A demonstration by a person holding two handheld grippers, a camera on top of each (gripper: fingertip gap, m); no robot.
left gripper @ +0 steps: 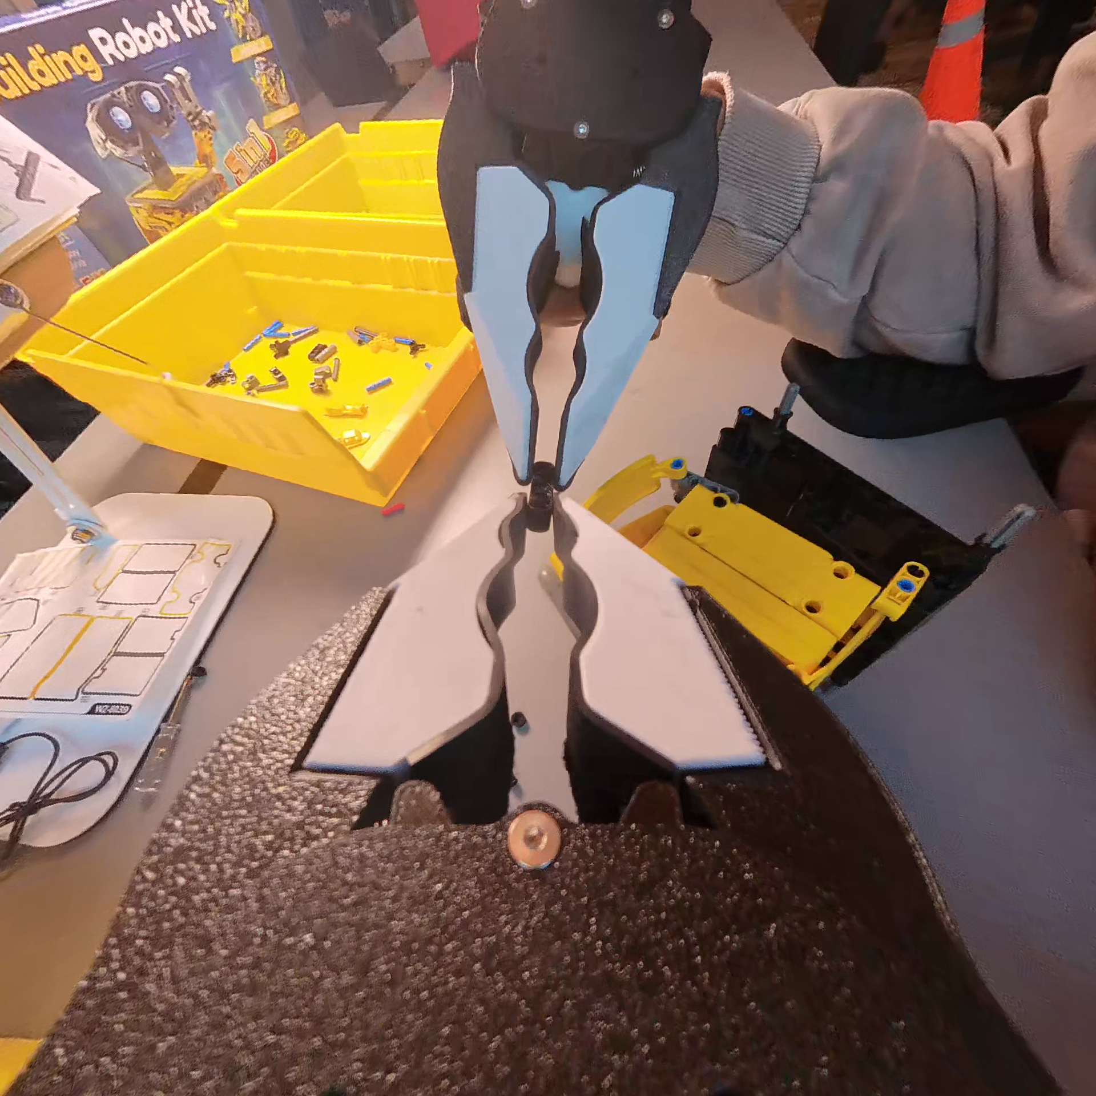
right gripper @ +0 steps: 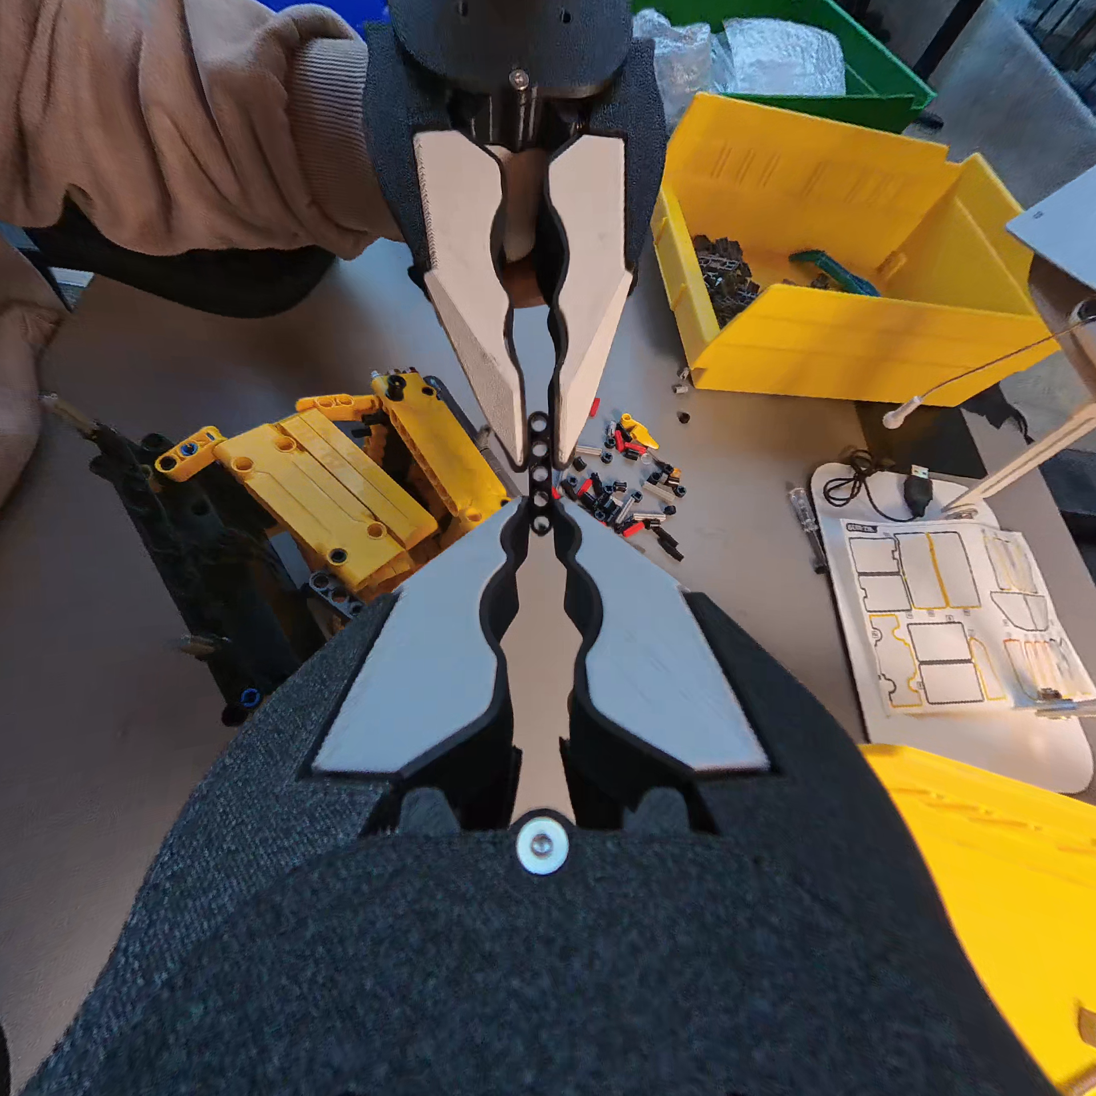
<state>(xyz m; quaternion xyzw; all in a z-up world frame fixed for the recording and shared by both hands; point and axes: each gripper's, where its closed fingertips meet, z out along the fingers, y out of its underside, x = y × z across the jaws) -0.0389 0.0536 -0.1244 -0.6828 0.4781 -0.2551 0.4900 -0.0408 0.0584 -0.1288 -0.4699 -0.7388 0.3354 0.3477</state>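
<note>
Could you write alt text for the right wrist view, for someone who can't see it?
Two grippers meet tip to tip, both gripping a black beam with holes. Behind sit a yellow and black brick model, loose small parts and a yellow bin.

A pale grey counter (right gripper: 741, 474) is carrying everything here. A yellow-and-black brick-built model (right gripper: 332, 504) is lying on it, and just beside that a scatter of small black, red and grey pins (right gripper: 623, 486) is spreading over the bare top — one stray red pin (left gripper: 392, 509) is lying apart, near a yellow bin (left gripper: 249, 379) holding small parts. A second yellow bin (right gripper: 830, 344) is sitting farther back. A white board (right gripper: 961, 753) is resting flat, bearing a printed sheet (right gripper: 937, 623), a coiled black cable (right gripper: 872, 483) and a lamp's foot; a small screwdriver (right gripper: 806, 528) is lying just beside it.
</note>
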